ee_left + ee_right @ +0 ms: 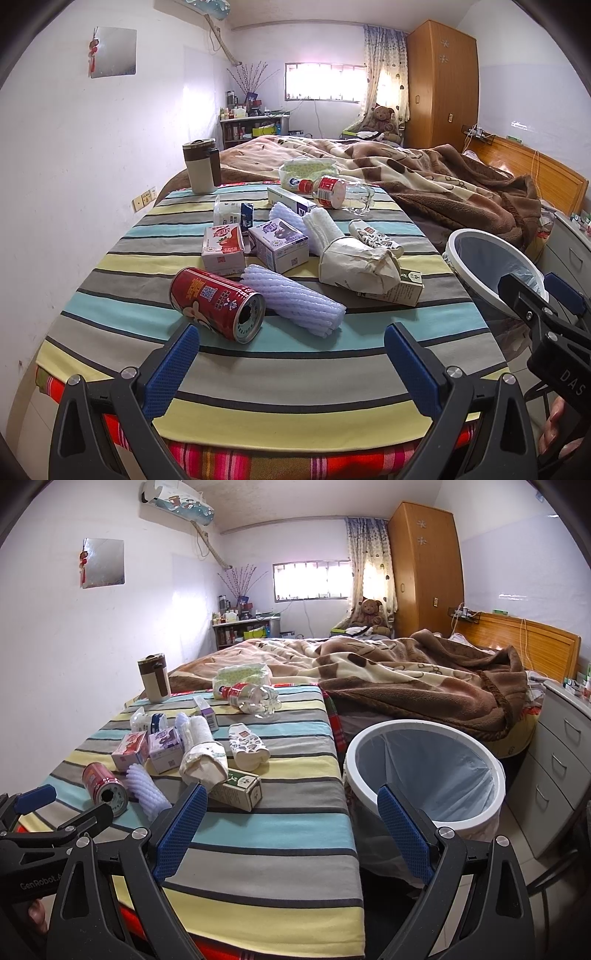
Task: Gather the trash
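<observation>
Trash lies scattered on a table with a striped cloth [110,314] [280,827]. Nearest is a red can [218,303] [104,788] on its side, beside a white foam net sleeve [291,300] [147,794]. Behind lie small drink cartons [279,243], a crumpled paper bag [356,267] [204,763], a green box [240,787] and a clear plastic bottle [338,194] [251,698]. My left gripper [291,354] stands open just short of the can, holding nothing. My right gripper [293,814] is open and empty over the table's right edge, next to the white bin [424,771] [491,273].
A brown and cream mug [201,166] [154,679] stands at the table's far left. A bed with a brown blanket [406,672] lies beyond. A grey drawer unit [561,760] stands right of the bin. A wardrobe [424,565] fills the far corner.
</observation>
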{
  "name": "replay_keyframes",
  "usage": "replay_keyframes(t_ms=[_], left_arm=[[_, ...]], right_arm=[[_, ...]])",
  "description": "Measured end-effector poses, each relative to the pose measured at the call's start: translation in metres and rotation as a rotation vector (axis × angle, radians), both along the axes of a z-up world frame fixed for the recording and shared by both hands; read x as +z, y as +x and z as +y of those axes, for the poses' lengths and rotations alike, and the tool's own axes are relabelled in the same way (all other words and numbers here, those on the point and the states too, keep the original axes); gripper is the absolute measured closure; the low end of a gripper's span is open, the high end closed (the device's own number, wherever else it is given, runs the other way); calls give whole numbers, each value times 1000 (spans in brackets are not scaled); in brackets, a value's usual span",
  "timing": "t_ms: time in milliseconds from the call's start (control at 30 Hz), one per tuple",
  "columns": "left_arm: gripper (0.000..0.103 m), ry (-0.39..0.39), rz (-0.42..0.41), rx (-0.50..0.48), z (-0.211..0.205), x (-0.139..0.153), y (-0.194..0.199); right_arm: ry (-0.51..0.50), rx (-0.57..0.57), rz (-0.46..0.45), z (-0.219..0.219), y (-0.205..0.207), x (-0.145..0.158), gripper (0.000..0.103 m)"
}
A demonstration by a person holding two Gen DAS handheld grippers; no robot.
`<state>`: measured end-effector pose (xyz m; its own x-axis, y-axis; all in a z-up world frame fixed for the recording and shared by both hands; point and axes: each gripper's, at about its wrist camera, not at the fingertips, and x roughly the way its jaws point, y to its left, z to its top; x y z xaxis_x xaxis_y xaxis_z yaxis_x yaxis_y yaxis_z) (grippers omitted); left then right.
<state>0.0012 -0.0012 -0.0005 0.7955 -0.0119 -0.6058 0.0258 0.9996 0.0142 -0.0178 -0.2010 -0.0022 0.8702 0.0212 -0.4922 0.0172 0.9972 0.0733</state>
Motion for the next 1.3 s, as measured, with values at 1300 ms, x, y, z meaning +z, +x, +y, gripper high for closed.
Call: replay_keyframes(t_ms=[1300], left_arm=[[1,-6,8,8,5,0,0]], right_arm=[[-13,9,9,3,3,-1,8]])
